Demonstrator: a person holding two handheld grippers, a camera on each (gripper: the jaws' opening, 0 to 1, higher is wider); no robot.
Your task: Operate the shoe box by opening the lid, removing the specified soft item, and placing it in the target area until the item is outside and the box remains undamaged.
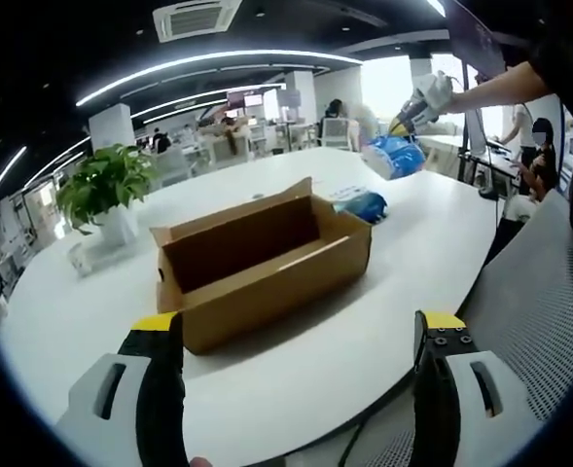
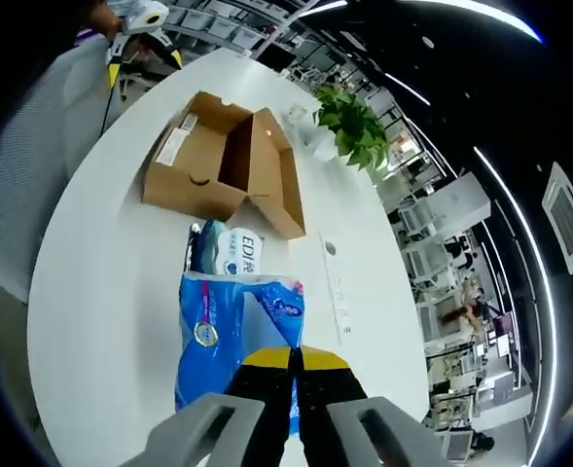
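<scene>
Above the white table [image 2: 91,292], right gripper [image 2: 296,365] clamping crinkly blue pack [image 2: 223,331], left gripper [image 1: 296,336] open

Long ceiling strips [image 1: 208,60] light the room evenly, and my views are bright in the middle. The white surface [image 1: 296,350] shines pale with mild glare, and the box [image 1: 257,268] drops only a soft shadow on its near side. A window [image 1: 388,83] at the far end is blown out to white. The fisheye bends the strips and the surface edge into arcs. The far desks look hazy. My left gripper [image 1: 301,389] is slightly soft up close.
</scene>
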